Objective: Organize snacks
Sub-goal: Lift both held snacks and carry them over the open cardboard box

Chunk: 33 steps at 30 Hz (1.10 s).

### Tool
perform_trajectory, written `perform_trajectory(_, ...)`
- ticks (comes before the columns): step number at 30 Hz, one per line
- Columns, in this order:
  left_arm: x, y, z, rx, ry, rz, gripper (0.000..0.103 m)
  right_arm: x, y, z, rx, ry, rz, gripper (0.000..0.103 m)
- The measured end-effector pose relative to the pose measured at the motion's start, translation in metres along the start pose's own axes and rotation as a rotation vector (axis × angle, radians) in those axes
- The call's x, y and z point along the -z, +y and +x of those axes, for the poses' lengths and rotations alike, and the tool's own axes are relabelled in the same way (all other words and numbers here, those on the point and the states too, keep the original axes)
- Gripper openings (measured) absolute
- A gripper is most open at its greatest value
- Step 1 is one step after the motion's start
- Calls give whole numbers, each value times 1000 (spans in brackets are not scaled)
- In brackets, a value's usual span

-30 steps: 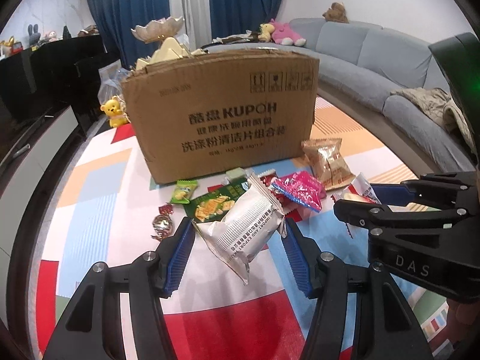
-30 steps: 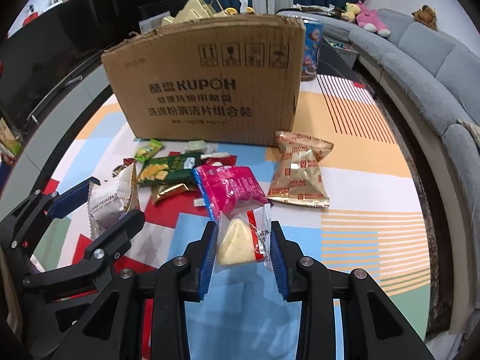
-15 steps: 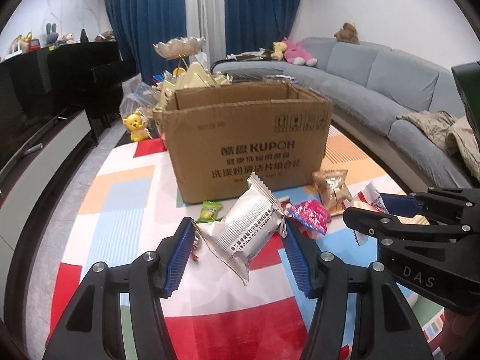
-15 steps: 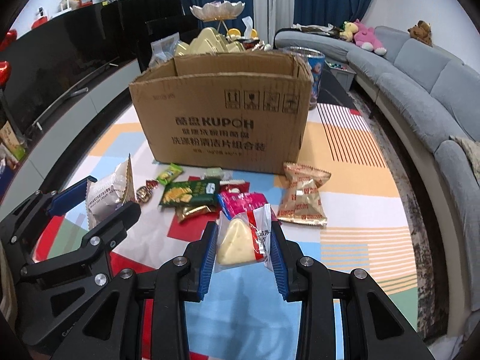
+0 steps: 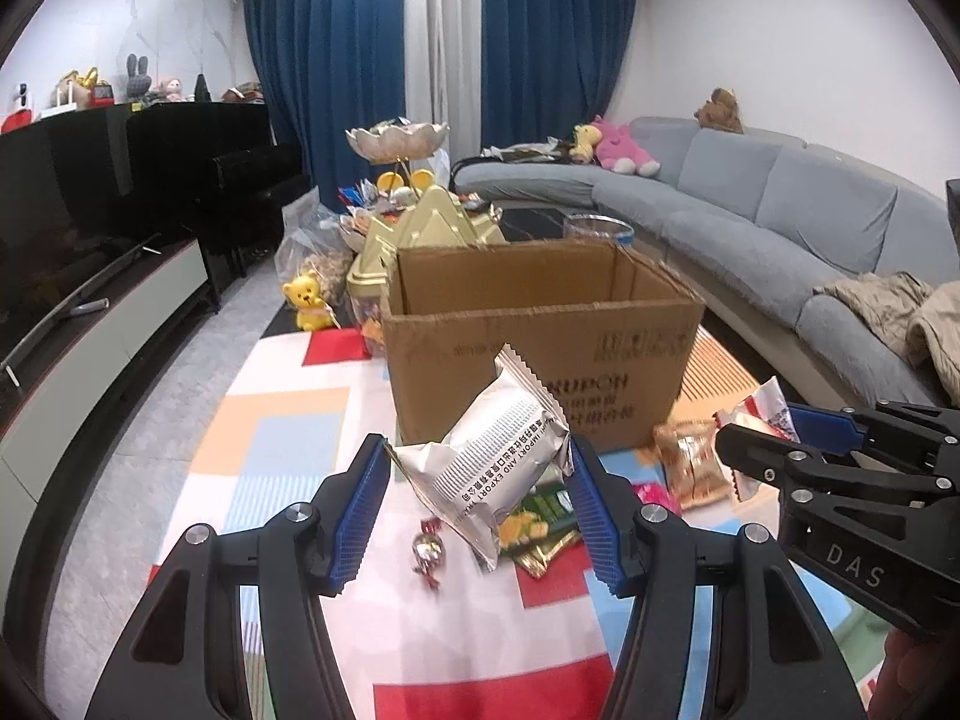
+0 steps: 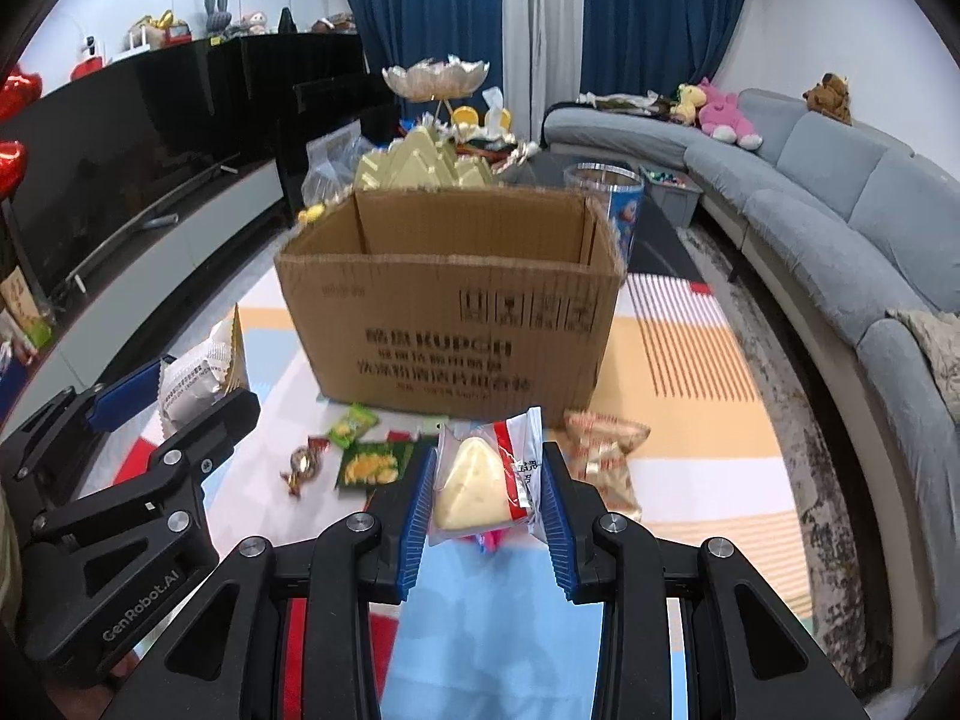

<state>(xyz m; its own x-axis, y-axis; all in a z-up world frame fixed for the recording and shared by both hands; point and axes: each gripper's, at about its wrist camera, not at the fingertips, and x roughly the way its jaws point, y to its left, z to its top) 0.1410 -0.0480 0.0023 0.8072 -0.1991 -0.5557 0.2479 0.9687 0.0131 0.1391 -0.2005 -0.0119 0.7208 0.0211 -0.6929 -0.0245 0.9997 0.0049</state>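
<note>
An open brown cardboard box (image 5: 540, 354) (image 6: 450, 324) stands on the patterned mat ahead of both grippers. My left gripper (image 5: 477, 468) is shut on a silver foil snack pack (image 5: 492, 462), held in the air in front of the box's near wall. My right gripper (image 6: 487, 483) is shut on a clear pack with a pale yellow triangular cake (image 6: 480, 480), also lifted. In the right wrist view the left gripper (image 6: 162, 402) with its silver pack (image 6: 192, 372) shows at the left. Loose snacks lie on the mat: a green pack (image 6: 369, 462), a gold pack (image 6: 606, 450), a wrapped candy (image 5: 429, 552).
A grey sofa (image 5: 780, 222) curves along the right. A dark TV cabinet (image 5: 90, 276) runs along the left. Behind the box stand a gold tiered dish (image 5: 420, 228), a yellow bear toy (image 5: 306, 300) and a clear tub (image 6: 606, 192).
Both grippers have risen with their packs and tilted up. The box's open top and inner walls now show, and the snacks on the mat sit lower in view.
</note>
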Motion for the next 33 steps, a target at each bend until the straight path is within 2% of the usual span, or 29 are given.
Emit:
perform_trajectory(20,-59,12,25,-52,-91,-23,59,-61,-6,5,37,-130,22,36)
perform_trajectory(33,-95,17,54,-65,-111,-20,59,-93,-11,19,53,-176,22,36)
